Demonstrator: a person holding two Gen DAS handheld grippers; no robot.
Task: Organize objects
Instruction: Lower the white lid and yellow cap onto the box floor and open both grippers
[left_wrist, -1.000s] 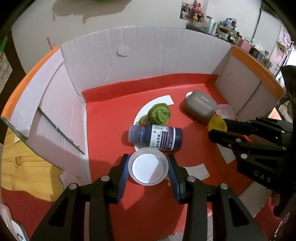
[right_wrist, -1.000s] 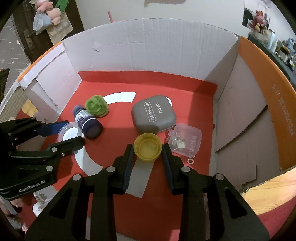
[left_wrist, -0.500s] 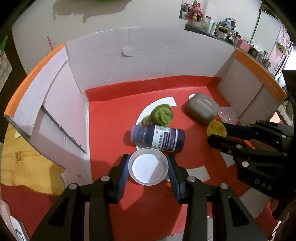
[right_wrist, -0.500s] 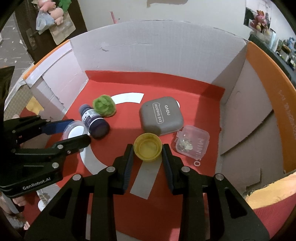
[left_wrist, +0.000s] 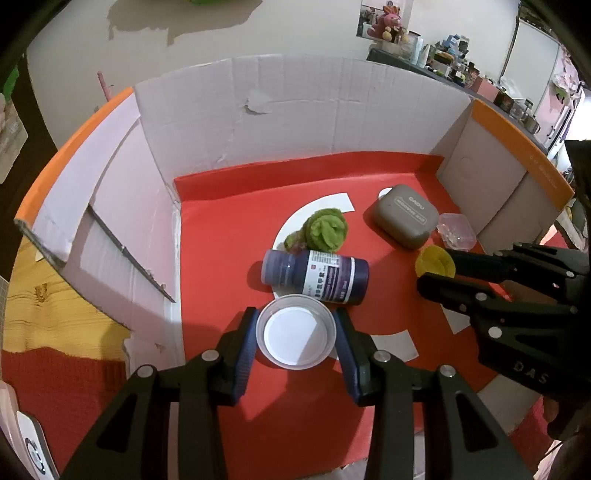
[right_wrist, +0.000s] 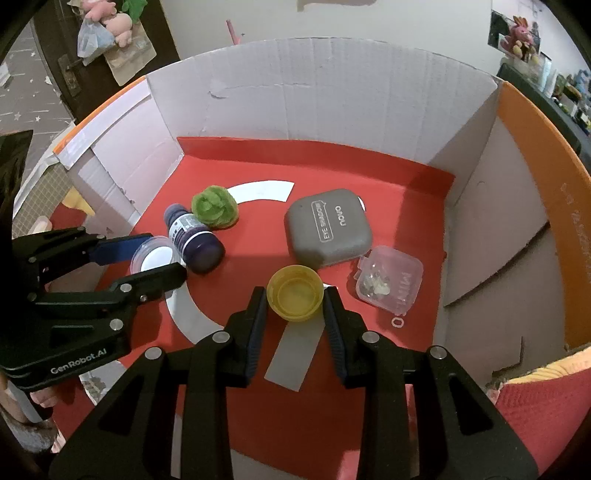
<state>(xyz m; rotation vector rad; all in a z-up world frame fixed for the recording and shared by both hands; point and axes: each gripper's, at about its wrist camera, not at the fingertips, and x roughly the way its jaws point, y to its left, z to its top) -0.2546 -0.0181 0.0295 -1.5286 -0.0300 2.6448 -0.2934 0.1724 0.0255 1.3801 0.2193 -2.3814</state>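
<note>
Box (left_wrist: 295, 122) (white cardboard walls, red floor) fills both views; against the frames a second back it sits a touch lower and further right in each. Contents haven't budged relative to each other.

Grey case (right_wrist: 328, 229) right of centre, purple bottle (left_wrist: 316, 271) on its side mid-frame, green pompom (left_wrist: 327, 229) just behind the bottle, touching or nearly, clear mini box (right_wrist: 388, 278) at the case's lower right.

Left gripper (left_wrist: 297, 332) is clamped narrow on a clear lid (left_wrist: 297, 332), bottom centre. Right gripper (right_wrist: 295, 295) is clamped tighter on a yellow cap (right_wrist: 295, 291), bottom centre of its own view. Neither grip has altered.

My read: both hands are idling with parts in hand, with no placement done yet (destination for either isn't obvious from here).
</note>
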